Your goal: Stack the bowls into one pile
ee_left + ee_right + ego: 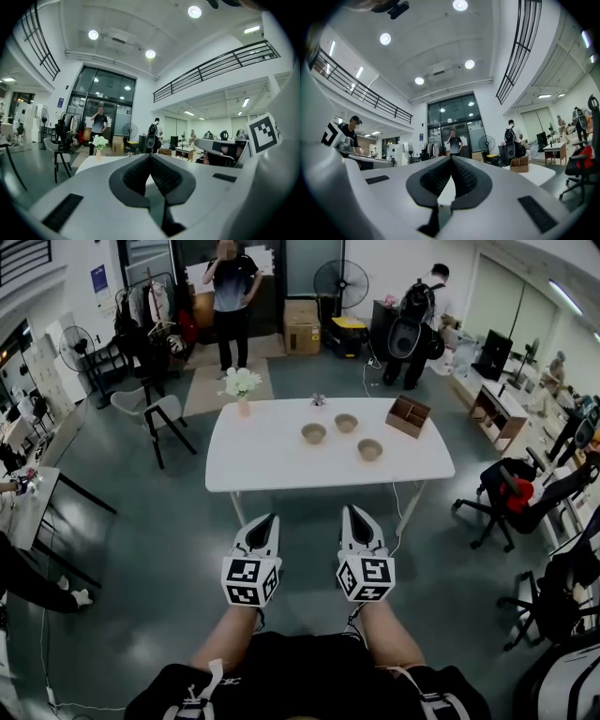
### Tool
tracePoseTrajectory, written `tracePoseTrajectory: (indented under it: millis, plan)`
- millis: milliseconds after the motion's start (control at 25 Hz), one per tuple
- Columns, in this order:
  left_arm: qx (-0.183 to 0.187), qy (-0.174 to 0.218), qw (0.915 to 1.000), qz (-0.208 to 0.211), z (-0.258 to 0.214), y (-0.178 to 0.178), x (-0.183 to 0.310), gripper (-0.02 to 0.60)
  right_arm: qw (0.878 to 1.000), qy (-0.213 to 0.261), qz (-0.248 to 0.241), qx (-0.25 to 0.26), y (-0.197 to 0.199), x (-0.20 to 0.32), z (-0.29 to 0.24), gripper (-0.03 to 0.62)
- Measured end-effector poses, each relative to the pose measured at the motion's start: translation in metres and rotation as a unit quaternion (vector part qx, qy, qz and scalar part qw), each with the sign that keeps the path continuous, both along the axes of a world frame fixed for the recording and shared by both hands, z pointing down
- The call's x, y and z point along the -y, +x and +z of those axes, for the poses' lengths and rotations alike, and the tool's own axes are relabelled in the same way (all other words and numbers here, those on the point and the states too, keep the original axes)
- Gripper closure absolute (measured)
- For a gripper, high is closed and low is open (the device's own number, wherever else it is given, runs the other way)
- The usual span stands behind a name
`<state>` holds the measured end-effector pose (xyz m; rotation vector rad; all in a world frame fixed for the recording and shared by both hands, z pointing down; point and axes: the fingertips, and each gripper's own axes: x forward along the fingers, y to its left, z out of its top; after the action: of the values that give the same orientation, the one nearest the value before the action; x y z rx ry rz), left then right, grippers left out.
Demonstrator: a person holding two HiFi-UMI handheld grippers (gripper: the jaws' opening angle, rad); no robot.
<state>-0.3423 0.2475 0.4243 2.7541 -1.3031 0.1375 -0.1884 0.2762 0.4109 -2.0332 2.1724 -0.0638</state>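
Three tan bowls stand apart on the white table (272,465): one at the left (313,433), one further back (346,423), one at the right (369,450). My left gripper (266,519) and right gripper (353,513) hang side by side over the floor, short of the table's near edge, both pointing at it. Both are shut with nothing between the jaws. In the left gripper view the left gripper (150,155) has its tips touching, and the table edge shows beyond. The right gripper (451,157) is likewise shut in its own view. The bowls are hidden in both gripper views.
On the table also stand a vase of white flowers (241,385) at the back left and a wooden organiser box (409,415) at the back right. A grey chair (164,418) stands left of the table, a black office chair (511,495) to the right. People stand at the back.
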Motion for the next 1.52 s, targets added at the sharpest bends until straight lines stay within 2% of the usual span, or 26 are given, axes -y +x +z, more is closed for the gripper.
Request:
tracePoseTrajectory:
  millis: [360, 800, 1160, 1520]
  plan:
    - [-0.006, 0.005, 0.9999, -0.012, 0.008, 0.027, 0.009, 0.571, 1.0, 0.003, 0.001, -0.016, 0.04, 0.017, 0.006, 0.579]
    - [-0.016, 0.019, 0.9996, -0.017, 0.019, 0.044, 0.086, 0.571, 0.999, 0.008, -0.011, -0.035, 0.05, 0.092, 0.02, 0.579]
    - [-0.021, 0.02, 0.9995, -0.008, 0.03, 0.072, 0.201, 0.571, 0.999, 0.006, -0.007, -0.043, 0.073, 0.202, 0.034, 0.579]
    - [-0.029, -0.002, 0.9996, -0.004, 0.035, 0.114, 0.395, 0.571, 0.999, -0.005, -0.016, -0.034, 0.11, 0.4, 0.032, 0.579]
